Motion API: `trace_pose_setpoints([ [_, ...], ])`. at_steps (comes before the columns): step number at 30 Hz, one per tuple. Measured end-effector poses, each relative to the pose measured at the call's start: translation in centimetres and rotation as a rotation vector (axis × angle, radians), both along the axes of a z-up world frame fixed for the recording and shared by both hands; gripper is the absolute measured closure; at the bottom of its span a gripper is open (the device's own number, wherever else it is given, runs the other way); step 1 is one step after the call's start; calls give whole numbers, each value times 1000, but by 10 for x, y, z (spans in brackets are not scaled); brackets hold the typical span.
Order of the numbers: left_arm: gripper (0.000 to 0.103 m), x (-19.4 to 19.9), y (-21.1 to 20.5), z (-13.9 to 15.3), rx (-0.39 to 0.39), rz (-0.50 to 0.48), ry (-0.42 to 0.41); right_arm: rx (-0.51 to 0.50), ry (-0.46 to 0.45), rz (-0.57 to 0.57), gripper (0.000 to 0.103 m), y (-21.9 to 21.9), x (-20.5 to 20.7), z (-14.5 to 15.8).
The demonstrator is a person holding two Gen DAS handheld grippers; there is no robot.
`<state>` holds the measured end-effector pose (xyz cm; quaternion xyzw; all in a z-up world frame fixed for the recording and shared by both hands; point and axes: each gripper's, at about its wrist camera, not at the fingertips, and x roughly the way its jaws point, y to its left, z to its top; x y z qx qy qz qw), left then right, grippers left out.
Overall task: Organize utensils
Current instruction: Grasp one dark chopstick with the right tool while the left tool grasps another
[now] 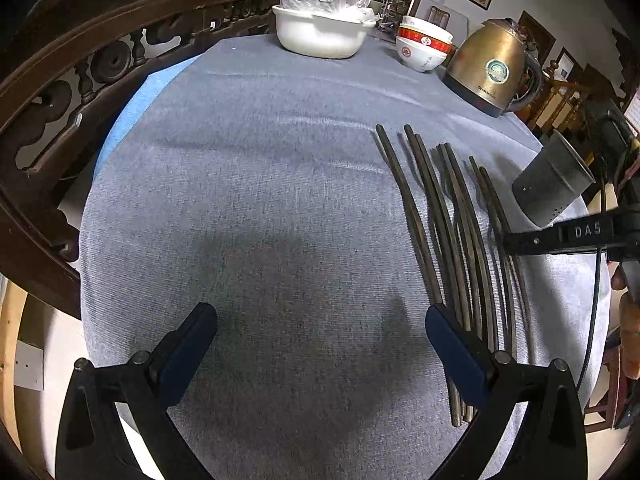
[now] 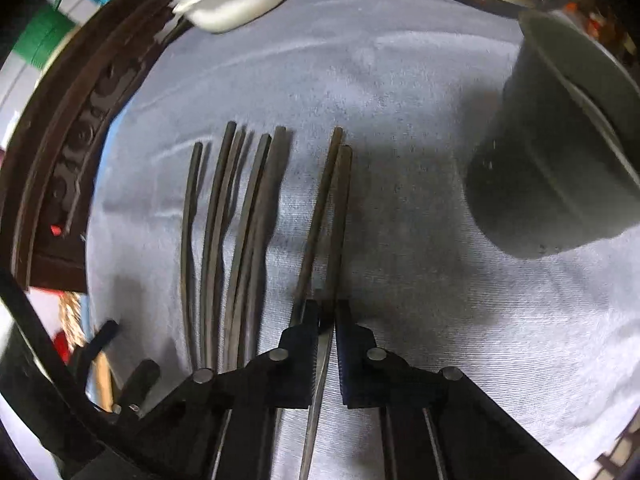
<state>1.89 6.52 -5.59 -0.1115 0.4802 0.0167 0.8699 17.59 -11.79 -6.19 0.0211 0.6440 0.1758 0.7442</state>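
Several dark chopsticks [image 1: 448,232] lie side by side on the grey-blue cloth, right of my left gripper [image 1: 320,320], which is open and empty above bare cloth. In the right wrist view my right gripper [image 2: 326,312] is shut on a pair of chopsticks [image 2: 328,208], set apart to the right of the other chopsticks [image 2: 232,232]. A dark grey utensil holder [image 2: 560,152] stands tilted at the right; it also shows in the left wrist view [image 1: 552,180]. The right gripper's finger [image 1: 560,236] reaches in from the right edge over the rightmost chopsticks.
A white basin with a plastic bag [image 1: 320,28], stacked red-and-white bowls [image 1: 424,46] and a brass electric kettle [image 1: 492,68] stand at the far edge. A carved dark wooden chair back [image 1: 60,92] curves along the left. The cloth's right edge [image 1: 580,320] drops off.
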Motion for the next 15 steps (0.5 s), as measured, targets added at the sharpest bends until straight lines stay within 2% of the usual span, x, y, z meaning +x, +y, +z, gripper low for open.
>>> trace_pose_setpoints([
  [7, 0, 17, -6, 11, -43, -34, 50, -154, -1, 68, 94, -28, -3, -2],
  [9, 0, 27, -9, 15, -57, -35, 68, -164, 8, 87, 94, -34, -3, -4],
  [14, 11, 69, -20, 24, -51, -25, 153, -186, -11, 161, 94, -34, -3, -11],
  [15, 18, 78, -23, 23, -57, -26, 179, -197, -18, 185, 93, -31, -5, -12],
])
